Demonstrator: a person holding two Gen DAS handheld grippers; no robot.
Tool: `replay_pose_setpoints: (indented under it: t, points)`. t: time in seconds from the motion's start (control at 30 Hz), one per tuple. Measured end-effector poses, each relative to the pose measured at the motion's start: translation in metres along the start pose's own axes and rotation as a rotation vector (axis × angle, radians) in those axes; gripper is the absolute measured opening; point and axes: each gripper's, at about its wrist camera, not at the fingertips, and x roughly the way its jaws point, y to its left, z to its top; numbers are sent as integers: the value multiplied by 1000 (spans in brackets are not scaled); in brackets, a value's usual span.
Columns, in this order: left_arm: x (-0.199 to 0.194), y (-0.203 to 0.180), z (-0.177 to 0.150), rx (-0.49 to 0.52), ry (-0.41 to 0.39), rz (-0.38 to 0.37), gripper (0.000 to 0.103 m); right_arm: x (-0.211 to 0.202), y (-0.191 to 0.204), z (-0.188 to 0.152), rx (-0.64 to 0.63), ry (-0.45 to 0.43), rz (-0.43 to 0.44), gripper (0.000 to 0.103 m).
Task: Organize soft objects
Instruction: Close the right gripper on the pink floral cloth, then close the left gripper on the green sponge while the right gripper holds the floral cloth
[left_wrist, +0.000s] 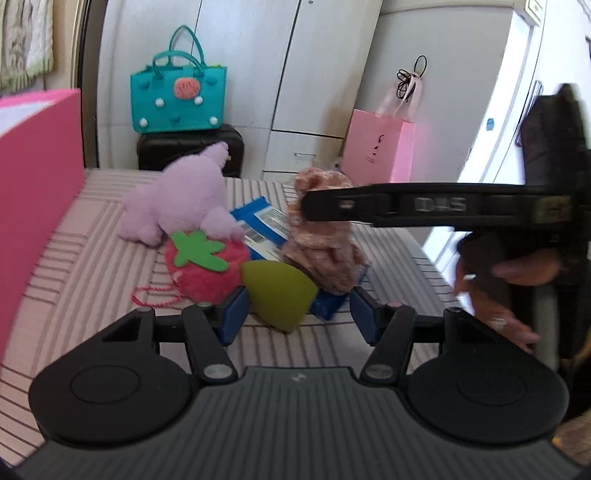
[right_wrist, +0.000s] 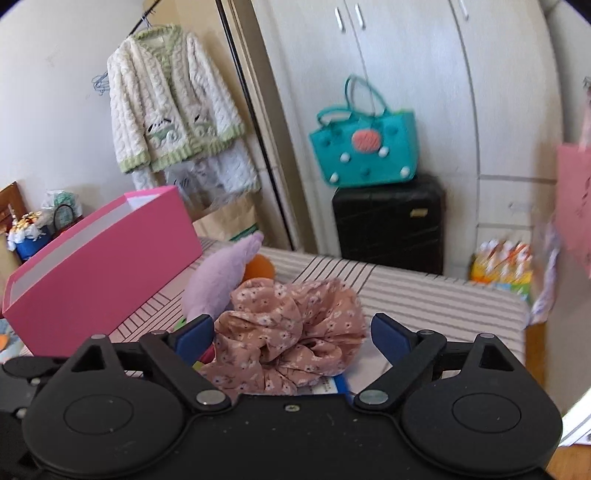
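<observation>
Left gripper (left_wrist: 295, 314) stands half open around the green sponge (left_wrist: 277, 295), left pad touching it and right pad clear; right gripper (right_wrist: 291, 332) is spread wide about the floral scrunchie (right_wrist: 291, 332), pads not pressing. Both items sit in the pile on the striped bed (left_wrist: 92, 266), beside the strawberry plush (left_wrist: 207, 266). Pink box (right_wrist: 110, 258) lies at 10 o'clock from the scrunchie; its contents cannot be seen.

Lilac plush (left_wrist: 177, 195), strawberry plush (left_wrist: 207, 266), green sponge (left_wrist: 277, 295), floral scrunchie (right_wrist: 288, 332) heaped together.

Scrunchie (right_wrist: 291, 332) on packet (left_wrist: 266, 229), plush (left_wrist: 177, 199) left.
</observation>
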Motion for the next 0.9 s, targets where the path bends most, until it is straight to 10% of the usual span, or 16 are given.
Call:
replay_pose_setpoints:
  t: [0.17,0.33,0.7,0.9]
  points:
    - [-1,-4,0,15,-3,25,59,15,-1,-4,-9,39,33,83]
    - [4,-5,2,9,5,43,59,8,1,-9,-15,65,66,24]
    - [14,-12,6,-25,3,139,59,-25,3,-20,-61,58,4,20]
    - [17,-15,4,-51,1,202,41,-20,1,-19,-59,60,22,20]
